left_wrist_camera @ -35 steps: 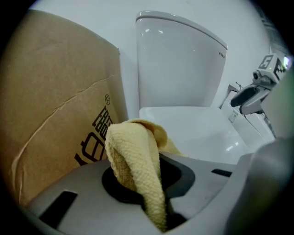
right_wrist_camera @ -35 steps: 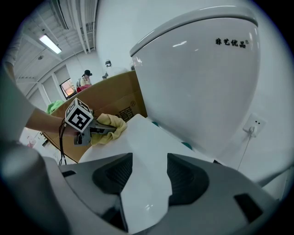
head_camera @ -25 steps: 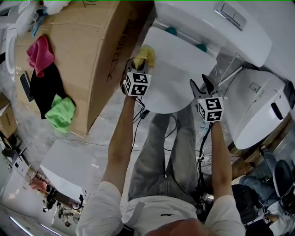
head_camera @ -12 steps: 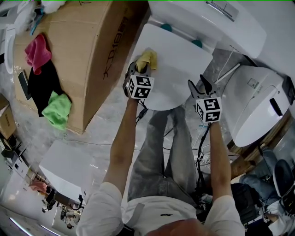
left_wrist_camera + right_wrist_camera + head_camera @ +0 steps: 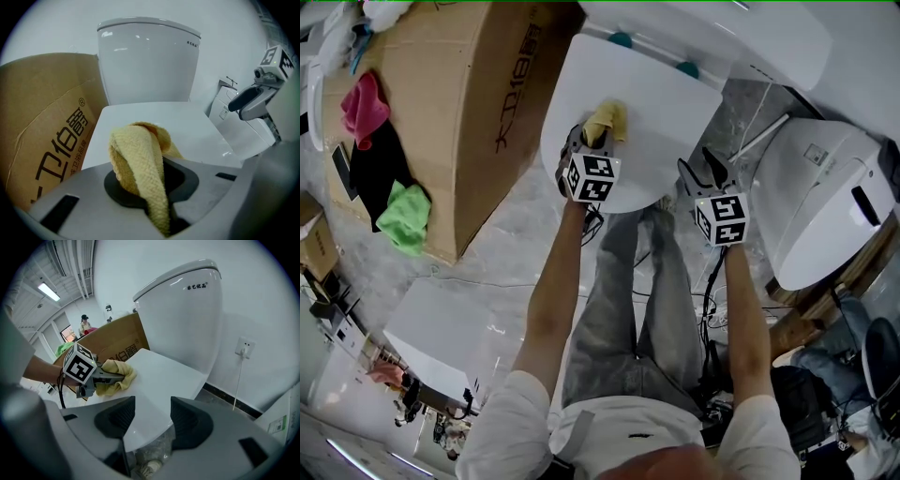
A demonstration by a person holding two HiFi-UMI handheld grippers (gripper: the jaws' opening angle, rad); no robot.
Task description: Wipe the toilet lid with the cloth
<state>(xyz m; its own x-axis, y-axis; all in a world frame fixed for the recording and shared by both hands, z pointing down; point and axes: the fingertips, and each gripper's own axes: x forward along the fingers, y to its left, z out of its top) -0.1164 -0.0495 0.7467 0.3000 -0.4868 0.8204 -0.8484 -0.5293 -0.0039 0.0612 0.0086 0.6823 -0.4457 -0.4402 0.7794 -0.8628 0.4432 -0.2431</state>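
Moved my left gripper [image 5: 585, 142] with cloth [image 5: 606, 120] from lid's left edge in toward middle. Left arm out straight, jaws pinched tight on cloth. Cloth yellow, soft, bumpy, bunched in lump, lying on toilet lid [image 5: 661, 98] just past jaw tips. Lid white, smooth, shiny. My right gripper [image 5: 703, 167] holds nothing, jaws apart, over lid's near edge, arm straight.

Bright, even light; ceiling strip lamp [image 5: 48, 291] likely source; soft sheen on toilet lid [image 5: 164, 375]; fisheye vignette, gripper views.
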